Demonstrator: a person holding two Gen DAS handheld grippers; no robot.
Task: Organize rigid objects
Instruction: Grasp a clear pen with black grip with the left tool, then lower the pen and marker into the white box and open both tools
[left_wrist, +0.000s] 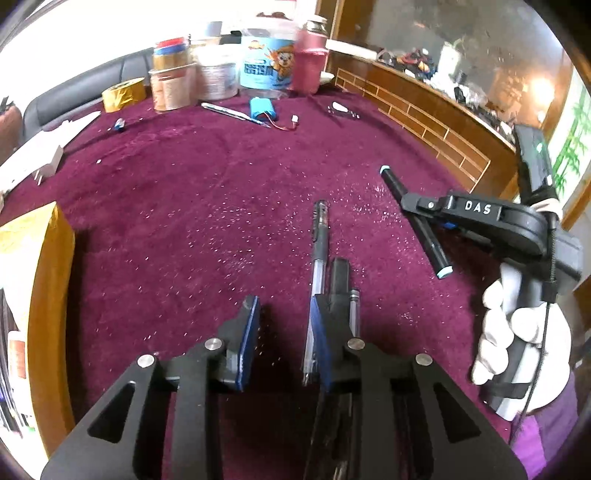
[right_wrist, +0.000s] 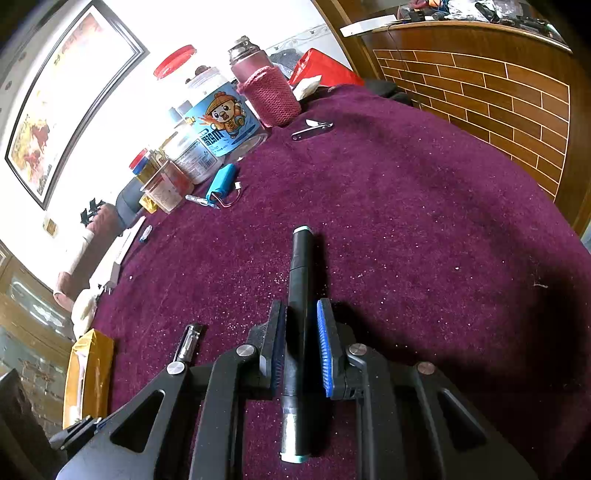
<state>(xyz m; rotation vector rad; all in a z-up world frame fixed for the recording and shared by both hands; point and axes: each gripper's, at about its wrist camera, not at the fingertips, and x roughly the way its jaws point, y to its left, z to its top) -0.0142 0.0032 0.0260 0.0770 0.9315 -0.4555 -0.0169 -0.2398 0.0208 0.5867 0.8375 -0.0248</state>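
Observation:
A black gel pen (left_wrist: 318, 251) lies on the maroon cloth, next to my left gripper's right finger; its tip also shows in the right wrist view (right_wrist: 189, 341). My left gripper (left_wrist: 282, 314) is open and empty, low over the cloth, with the pen at its right pad (left_wrist: 317, 332). A black marker with teal ends (right_wrist: 300, 314) lies lengthwise between the blue pads of my right gripper (right_wrist: 301, 317), which stands narrowly open around it; whether the pads touch it is unclear. From the left wrist view the right gripper (left_wrist: 410, 203) sits over the marker (left_wrist: 428, 236).
At the cloth's far edge stand jars (left_wrist: 264, 62), a pink-sleeved bottle (right_wrist: 266, 88) and a yellow tape roll (left_wrist: 123, 94). A blue battery pack (left_wrist: 262, 109), a thin pen (left_wrist: 229, 110) and a clip (right_wrist: 312, 129) lie nearby. A yellow package (left_wrist: 35, 258) sits at left. A wooden counter (right_wrist: 498, 92) borders the right.

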